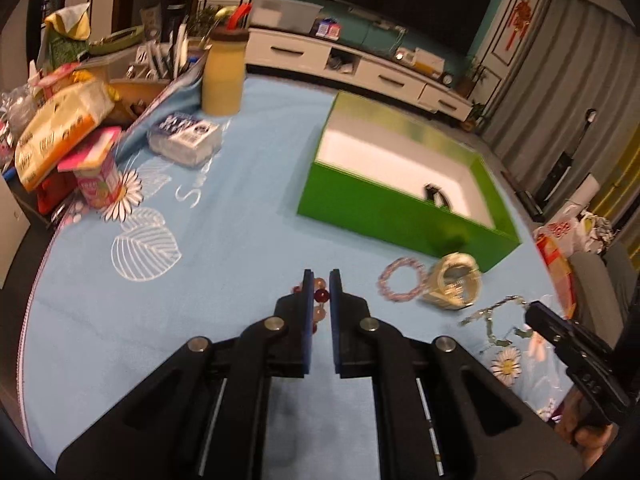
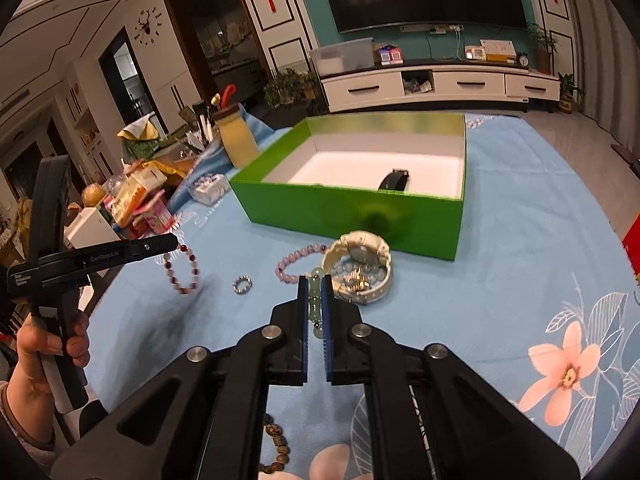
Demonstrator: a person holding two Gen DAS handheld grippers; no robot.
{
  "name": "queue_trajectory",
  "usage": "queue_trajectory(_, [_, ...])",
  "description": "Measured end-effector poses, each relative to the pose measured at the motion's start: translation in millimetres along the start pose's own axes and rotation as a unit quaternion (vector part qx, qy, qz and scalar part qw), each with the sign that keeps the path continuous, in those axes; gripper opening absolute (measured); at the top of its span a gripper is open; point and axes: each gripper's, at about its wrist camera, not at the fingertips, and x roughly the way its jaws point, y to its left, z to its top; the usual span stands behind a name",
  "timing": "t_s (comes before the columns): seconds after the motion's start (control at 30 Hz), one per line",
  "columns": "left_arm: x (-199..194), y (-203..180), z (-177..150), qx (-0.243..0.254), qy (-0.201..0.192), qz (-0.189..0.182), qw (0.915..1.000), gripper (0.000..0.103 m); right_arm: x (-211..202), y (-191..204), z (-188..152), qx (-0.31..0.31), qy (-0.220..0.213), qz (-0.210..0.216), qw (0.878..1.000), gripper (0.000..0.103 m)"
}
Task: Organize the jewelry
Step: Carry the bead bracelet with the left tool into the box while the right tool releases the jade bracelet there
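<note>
A green cardboard box [image 2: 352, 204] sits far on the blue flowered tablecloth [image 2: 520, 248], a black watch [image 2: 394, 180] inside. Near it lies a white watch [image 2: 358, 270], with a lilac bead bracelet [image 2: 296, 260] left and a small silver ring [image 2: 243, 284] farther left.

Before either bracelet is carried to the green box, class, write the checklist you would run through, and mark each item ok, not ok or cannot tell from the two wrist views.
1. Left hand-held gripper shut on the red-and-pink bead bracelet: ok; the loop hangs from the tips.
2. Right hand-held gripper shut on the green jade piece: ok.
3. Green box open, with room: ok; only a black watch shows inside.
4. Way to the box unobstructed: not ok for a low pass; the white watch and lilac bracelet lie before it.
5. Grips firm enough to travel: cannot tell.
</note>
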Motion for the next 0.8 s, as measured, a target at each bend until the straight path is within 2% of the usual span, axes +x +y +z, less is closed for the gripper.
queue_trajectory(0.3, [-18.2, -19.6, 20.8, 0.011, -0.016, -0.03, 0.9994, 0.007, -16.8, -11.9, 21.5, 0.003, -0.035, -0.014, 0.999, 0.005])
queue_trajectory(0.53, [-12.6, -33.9, 39.9, 0.019, -0.016, -0.046, 0.9986, 0.007, -19.8, -22.6, 38.6, 0.006, -0.056, -0.024, 0.998, 0.005])
queue_trajectory(0.8, [-1.2, -56.5, 67.1, 0.043, -0.025, -0.048, 0.9976, 0.007, -13.8, -34.3, 57.3, 0.011, -0.074, -0.026, 0.997, 0.005])
